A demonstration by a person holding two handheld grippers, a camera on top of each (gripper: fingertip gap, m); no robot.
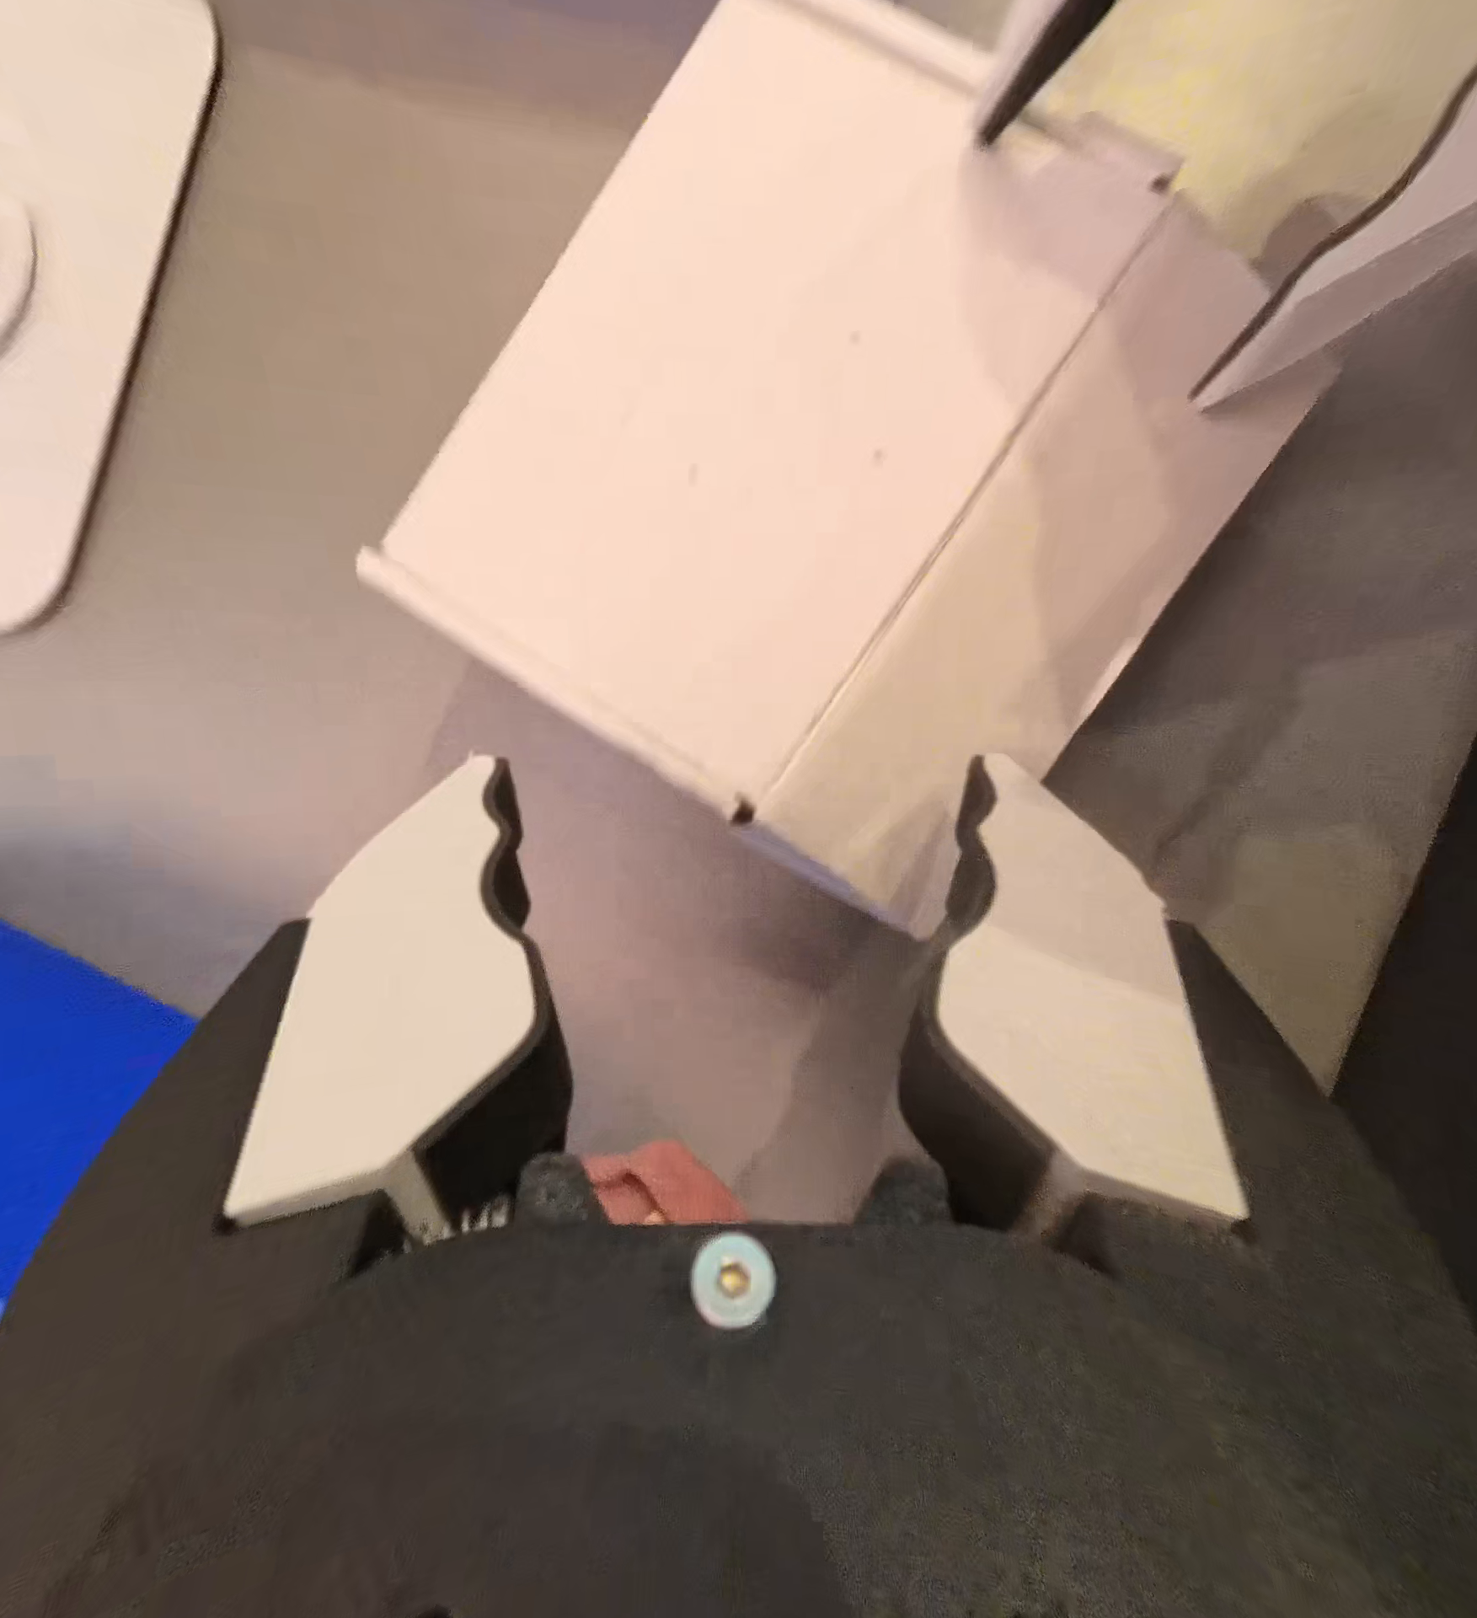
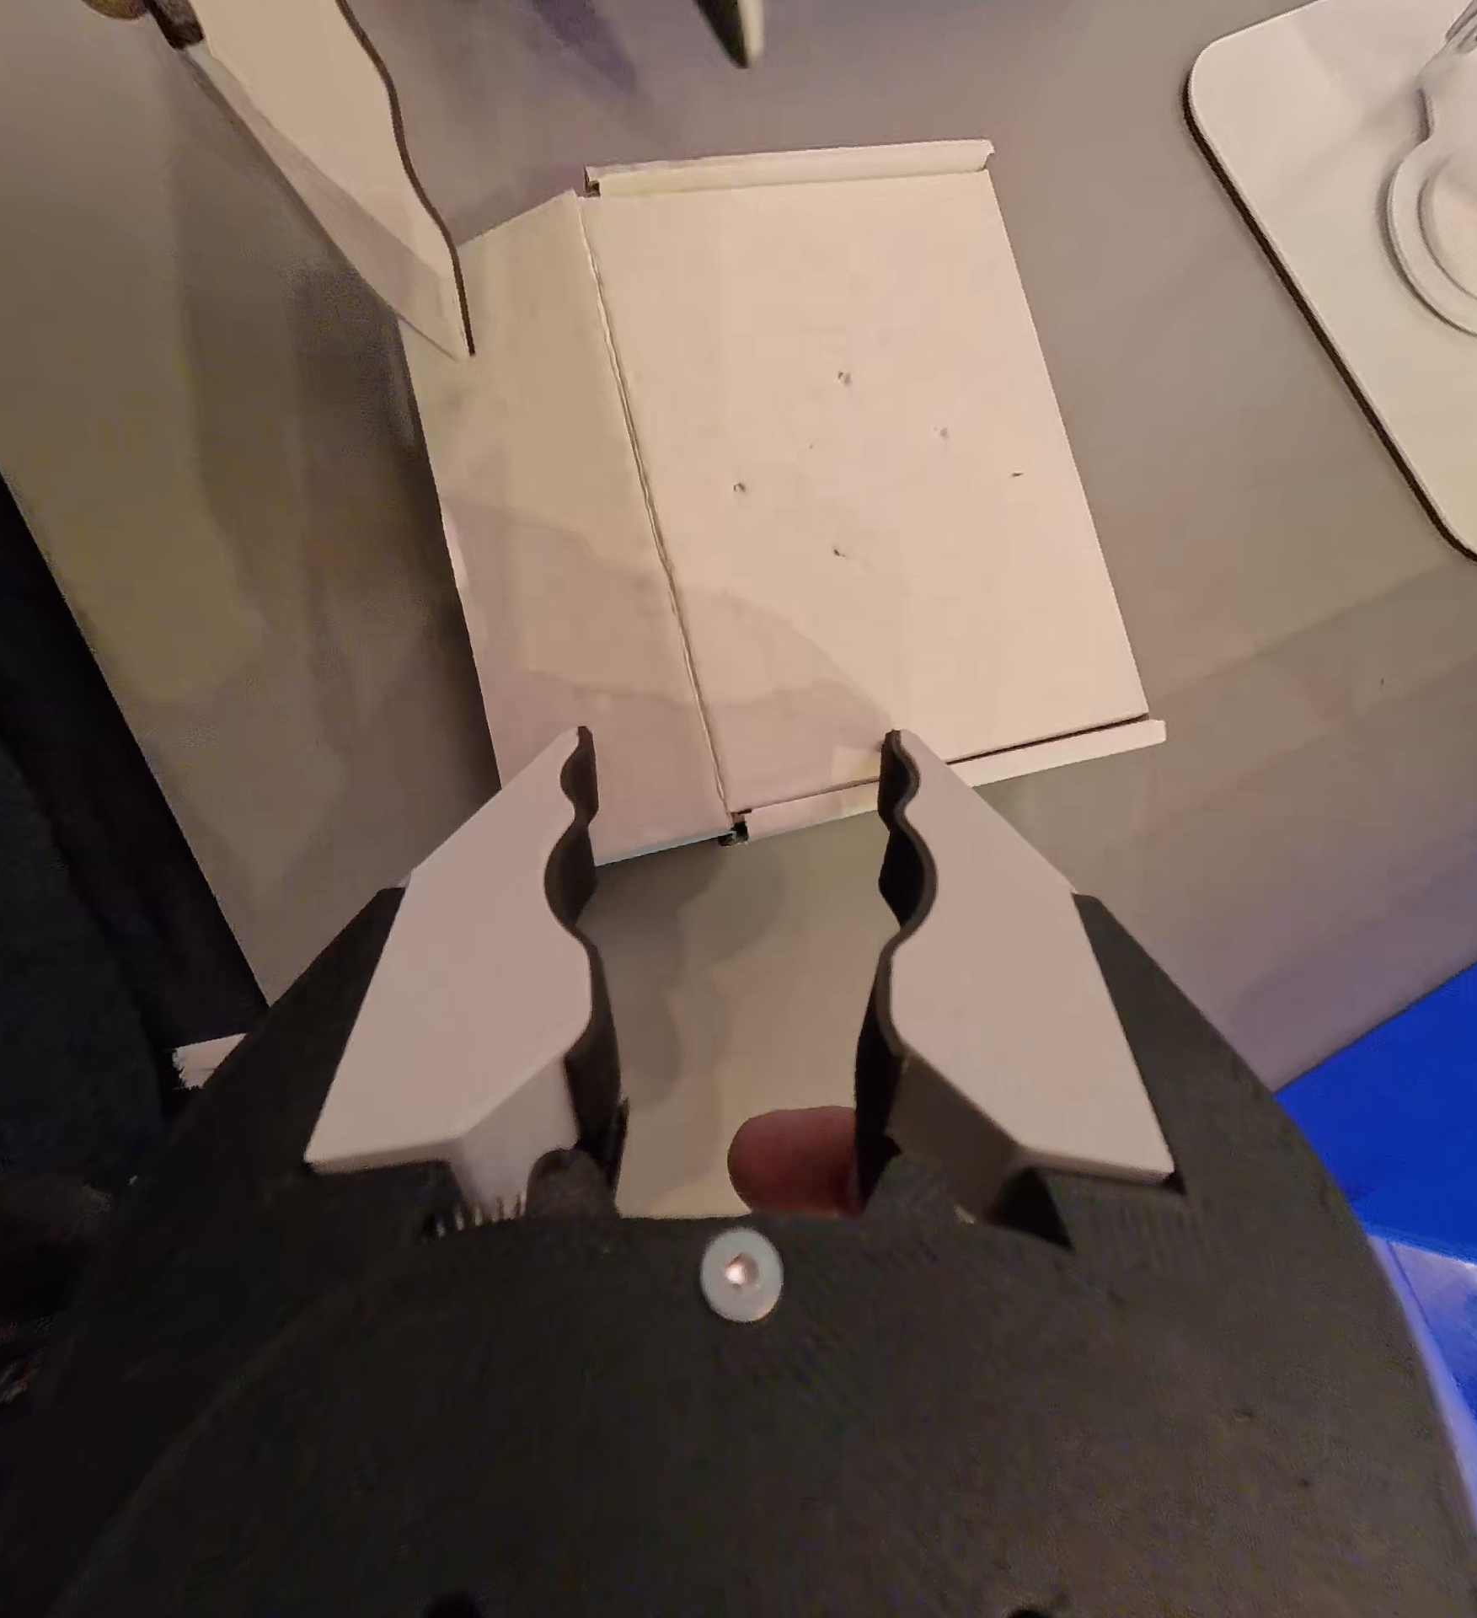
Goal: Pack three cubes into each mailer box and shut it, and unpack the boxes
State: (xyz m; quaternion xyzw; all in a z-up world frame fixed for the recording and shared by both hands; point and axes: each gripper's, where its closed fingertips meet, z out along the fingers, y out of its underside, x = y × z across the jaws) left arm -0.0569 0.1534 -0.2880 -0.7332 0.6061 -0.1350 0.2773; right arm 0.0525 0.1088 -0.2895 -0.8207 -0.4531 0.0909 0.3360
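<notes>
A white mailer box (image 2: 840, 490) is seen lying closed and flat on the grey table (image 2: 1242, 744), lid down, its front flap turned toward the table edge.

The left gripper (image 1: 739, 770) is held above the near corner of the box, jaws spread wide, nothing between them. That corner is seen between its fingertips, though contact cannot be judged; the view is blurred.

The right gripper (image 2: 735, 744) is held over the box's near edge, jaws likewise well apart and empty. The opposite gripper's fingers (image 2: 367, 175) are seen at the box's far left corner.

A white rounded plate (image 2: 1374, 263) with a raised round fitting is noted beyond the box, well apart. A blue bin (image 2: 1417, 1094) is partly seen at the table's near side.
</notes>
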